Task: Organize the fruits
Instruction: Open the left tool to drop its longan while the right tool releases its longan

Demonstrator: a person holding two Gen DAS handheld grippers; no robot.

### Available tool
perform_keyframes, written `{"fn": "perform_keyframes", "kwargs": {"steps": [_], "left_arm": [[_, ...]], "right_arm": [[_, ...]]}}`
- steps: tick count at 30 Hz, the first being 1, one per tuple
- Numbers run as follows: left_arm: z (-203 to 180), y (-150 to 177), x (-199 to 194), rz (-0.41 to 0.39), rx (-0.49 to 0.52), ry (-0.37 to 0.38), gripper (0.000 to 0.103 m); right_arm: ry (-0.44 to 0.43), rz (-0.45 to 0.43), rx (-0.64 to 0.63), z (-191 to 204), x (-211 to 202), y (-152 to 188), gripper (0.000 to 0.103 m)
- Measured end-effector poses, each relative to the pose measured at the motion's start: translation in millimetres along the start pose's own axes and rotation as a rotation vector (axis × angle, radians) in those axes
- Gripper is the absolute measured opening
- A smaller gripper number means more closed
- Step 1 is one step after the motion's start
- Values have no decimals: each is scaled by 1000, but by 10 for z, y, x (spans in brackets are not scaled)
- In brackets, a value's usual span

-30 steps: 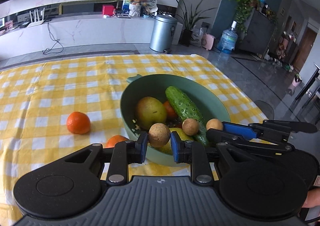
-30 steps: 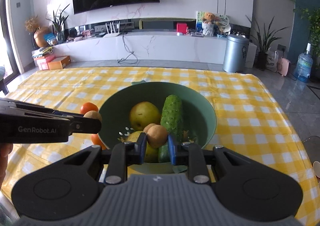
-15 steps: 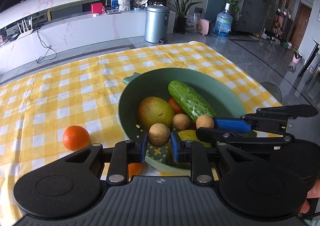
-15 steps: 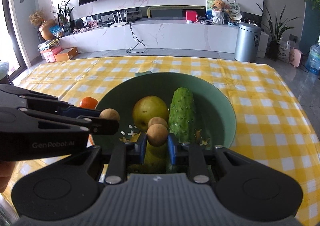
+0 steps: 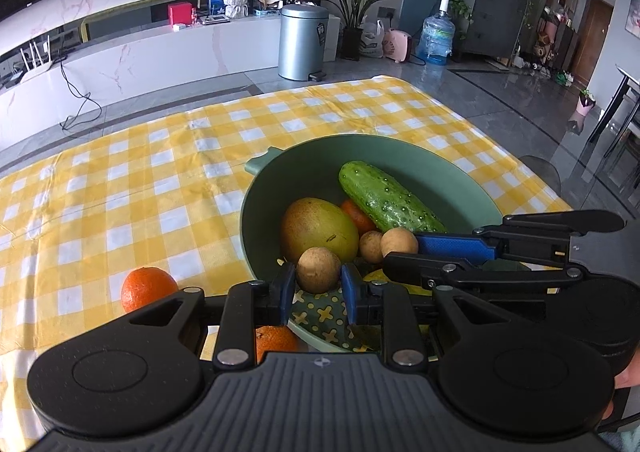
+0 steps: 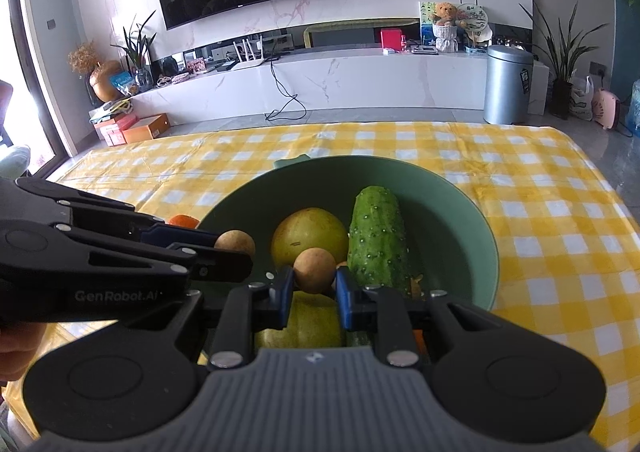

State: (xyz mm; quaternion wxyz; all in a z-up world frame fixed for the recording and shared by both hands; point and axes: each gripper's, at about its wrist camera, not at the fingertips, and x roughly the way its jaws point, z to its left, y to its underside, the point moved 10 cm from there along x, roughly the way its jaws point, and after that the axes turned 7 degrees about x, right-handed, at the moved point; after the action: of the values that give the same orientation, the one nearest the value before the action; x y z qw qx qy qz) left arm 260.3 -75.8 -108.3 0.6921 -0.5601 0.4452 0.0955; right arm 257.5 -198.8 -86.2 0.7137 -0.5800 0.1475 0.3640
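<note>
A green bowl [image 5: 452, 176] [image 6: 472, 224] on the yellow checked tablecloth holds a cucumber [image 5: 384, 198] [image 6: 376, 236], a yellow-green mango [image 5: 316, 228] [image 6: 308, 238], an orange and a small brown fruit [image 5: 370, 246]. My left gripper [image 5: 318, 288] is shut on a small round brown fruit [image 5: 318, 270] over the bowl's near left rim; it shows in the right wrist view [image 6: 234, 252]. My right gripper [image 6: 314, 292] is shut on another brown fruit [image 6: 314, 270] over the bowl; it shows in the left wrist view [image 5: 400, 248].
Two oranges lie on the cloth left of the bowl, one [image 5: 148, 288] in the open and one [image 5: 276, 342] under my left gripper. The table's right edge [image 5: 520, 160] is close to the bowl. A cabinet and bin stand beyond the table.
Both grippers have moved forward over the bowl, each still holding its brown fruit. The bowl now looks nearer and larger in both views.
</note>
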Motion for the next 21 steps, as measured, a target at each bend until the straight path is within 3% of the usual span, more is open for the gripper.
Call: {"fn": "perform_keyframes", "kwargs": {"steps": [9, 11, 13, 17, 21], "left_arm": [[-33, 10, 16, 22, 26, 12, 28], [-44, 13, 26, 31, 38, 7, 28], [-50, 11, 42, 43, 46, 2, 28], [-71, 5, 61, 66, 57, -9, 29], [-82, 8, 47, 69, 54, -19, 40]], "right_arm": [[-15, -42, 29, -37, -58, -42, 20], [4, -74, 22, -50, -111, -76, 24], [21, -115, 21, -69, -181, -115, 35], [25, -130, 37, -106, -214, -124, 35], [24, -130, 42, -112, -204, -119, 35]]}}
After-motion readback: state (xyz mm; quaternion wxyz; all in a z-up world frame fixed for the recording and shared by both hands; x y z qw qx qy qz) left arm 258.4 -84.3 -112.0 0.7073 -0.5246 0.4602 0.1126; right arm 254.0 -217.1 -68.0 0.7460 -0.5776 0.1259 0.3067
